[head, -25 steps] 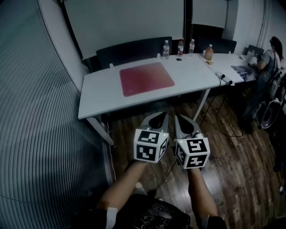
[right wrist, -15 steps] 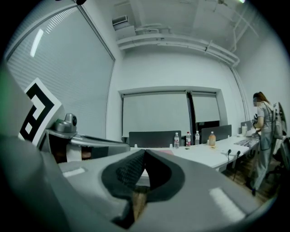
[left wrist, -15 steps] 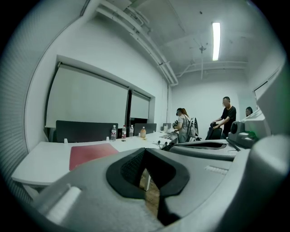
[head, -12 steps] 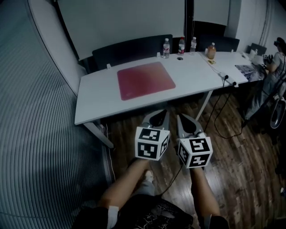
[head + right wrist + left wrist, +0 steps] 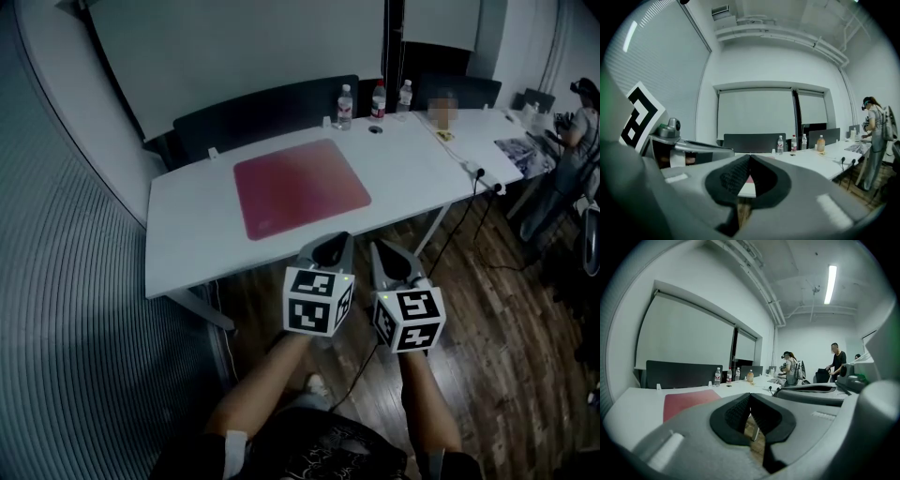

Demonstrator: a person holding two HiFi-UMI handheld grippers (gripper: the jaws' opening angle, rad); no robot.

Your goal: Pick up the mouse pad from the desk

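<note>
Left claw point(image 5: 332, 242) and right claw point(image 5: 388, 251) sit shut, empty — mouse pad point(image 5: 300, 187) on worktop point(image 5: 187, 239) now nearer — approach under way, no grasp yet.

One white desk point(image 5: 192, 234) carries one red mouse pad point(image 5: 300, 187). Four bottles stand at its far edge: three clear, namely the left bottle point(image 5: 344, 105), the middle bottle point(image 5: 379, 98) and the right bottle point(image 5: 404, 95), and one orange bottle point(image 5: 750, 376). I count two grippers, the left gripper point(image 5: 341, 236) and the right gripper point(image 5: 376, 246), each with one marker cube. Two people are plain to see: a person with a backpack point(image 5: 791, 370) and a person in black point(image 5: 836, 361).
</note>
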